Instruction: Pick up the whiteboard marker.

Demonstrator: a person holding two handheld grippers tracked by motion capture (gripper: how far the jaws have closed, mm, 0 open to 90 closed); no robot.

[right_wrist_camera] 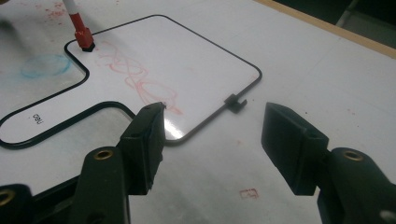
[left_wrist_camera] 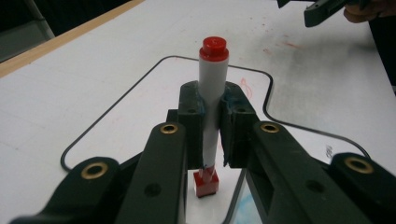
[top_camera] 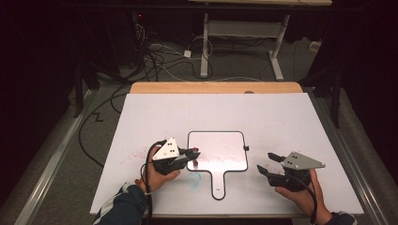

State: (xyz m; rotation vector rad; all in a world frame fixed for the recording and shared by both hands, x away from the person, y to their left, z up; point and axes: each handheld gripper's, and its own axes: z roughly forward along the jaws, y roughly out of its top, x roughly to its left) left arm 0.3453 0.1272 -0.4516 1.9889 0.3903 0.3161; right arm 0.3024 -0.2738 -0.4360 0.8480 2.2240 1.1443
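While my left claw [left_wrist_camera: 212,133] clamps the red marker [left_wrist_camera: 211,107] upright, tip on the whiteboard's [top_camera: 234,140] lower left corner, my right claw [right_wrist_camera: 212,140] waits open and empty at lower right.

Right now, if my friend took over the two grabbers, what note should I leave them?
Left gripper: shut on the red marker, tip down on the small whiteboard near its left edge.
Right gripper: open, holding nothing, just off the board's right side.
Done: a red loopy scribble runs across the board's lower part.
Left: probably more drawing or wiping. Red and blue smudges mark the table sheet too.
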